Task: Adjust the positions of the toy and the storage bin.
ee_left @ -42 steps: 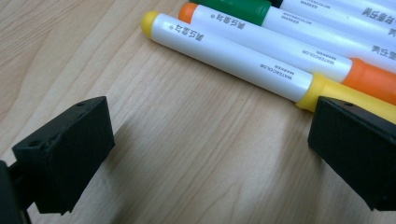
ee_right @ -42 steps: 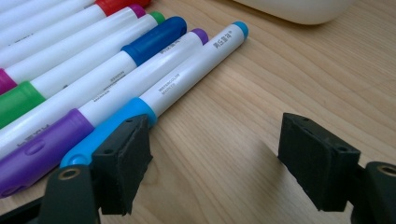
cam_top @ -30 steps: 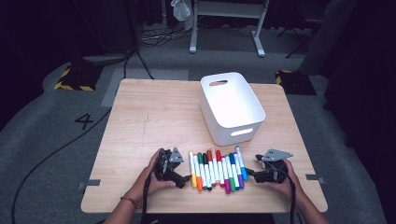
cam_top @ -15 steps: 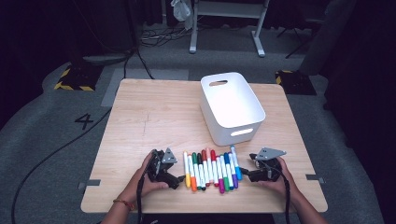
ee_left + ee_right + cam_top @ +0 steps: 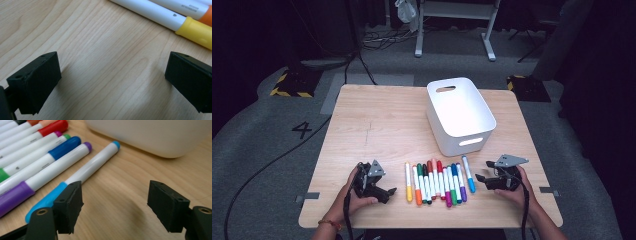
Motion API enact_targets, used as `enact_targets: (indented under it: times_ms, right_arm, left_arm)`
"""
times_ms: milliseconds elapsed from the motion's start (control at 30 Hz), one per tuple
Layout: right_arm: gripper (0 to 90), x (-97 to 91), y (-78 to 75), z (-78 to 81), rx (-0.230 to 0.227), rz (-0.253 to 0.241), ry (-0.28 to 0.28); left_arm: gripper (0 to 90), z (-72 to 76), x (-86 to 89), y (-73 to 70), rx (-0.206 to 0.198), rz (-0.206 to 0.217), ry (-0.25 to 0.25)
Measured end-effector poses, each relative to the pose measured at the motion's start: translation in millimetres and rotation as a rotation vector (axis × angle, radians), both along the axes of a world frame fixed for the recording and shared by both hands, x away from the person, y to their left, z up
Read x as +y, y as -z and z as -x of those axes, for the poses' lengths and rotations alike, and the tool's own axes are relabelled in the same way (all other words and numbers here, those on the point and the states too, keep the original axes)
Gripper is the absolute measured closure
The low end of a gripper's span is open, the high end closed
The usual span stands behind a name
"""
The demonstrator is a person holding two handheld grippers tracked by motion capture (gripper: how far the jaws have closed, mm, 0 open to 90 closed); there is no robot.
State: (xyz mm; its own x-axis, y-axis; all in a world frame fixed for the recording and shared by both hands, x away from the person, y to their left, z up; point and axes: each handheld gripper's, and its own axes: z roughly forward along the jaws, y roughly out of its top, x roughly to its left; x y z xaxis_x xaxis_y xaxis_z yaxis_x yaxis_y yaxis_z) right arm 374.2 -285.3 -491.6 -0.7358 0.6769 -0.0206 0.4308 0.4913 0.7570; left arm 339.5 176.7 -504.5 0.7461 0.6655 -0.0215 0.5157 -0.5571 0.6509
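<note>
A row of several coloured markers lies side by side near the front edge of the wooden table. My left gripper rests on the table left of the row, open, with bare wood between its jaws. The yellow-capped marker lies just beyond them. My right gripper rests right of the row and is open. Its jaws have just been closing a little, with nothing between them. A light blue marker lies slightly apart from the row, its near end behind one jaw.
A white plastic bin with handle slots stands on the table behind the markers, close to the light blue marker's far tip. Bare wood stretches across the table's left half. Cables trail over the grey floor.
My left gripper has slid left, away from the markers. The marker row has shifted slightly left. The right hand has stayed about where it was.
</note>
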Motion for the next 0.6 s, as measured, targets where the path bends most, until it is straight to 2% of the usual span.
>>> enact_targets:
  times_ms: [33, 100, 200, 367, 467, 600]
  right_arm:
    - [33.5, -2.7, -2.5, -2.4, 0.009, -0.012, 0.006]
    - [34.1, -3.4, -2.4, -2.7, 0.009, -0.016, 0.002]
    - [33.9, -0.7, -0.2, -2.4, 0.015, -0.016, -0.006]
    - [31.7, 11.0, 7.6, -1.7, 0.024, 0.015, -0.045]
    - [31.5, 13.4, 7.5, -1.6, 0.017, 0.021, -0.046]
    - [31.2, 13.1, 9.5, -3.6, 0.032, 0.013, -0.041]
  left_arm:
    - [0.4, 0.1, 0.0, 0.0, 0.0, 0.0, -0.002]
    - [0.4, 0.1, 0.0, 0.0, 0.0, 0.0, -0.002]
    - [0.4, 0.2, -0.3, 0.0, -0.001, 0.001, -0.007]
    - [0.4, 0.2, -0.7, 0.1, -0.001, 0.001, -0.011]
    - [0.4, -0.4, -0.8, -0.2, 0.003, -0.001, -0.012]
    - [0.5, -3.3, -1.7, -0.3, 0.0, -0.002, -0.019]
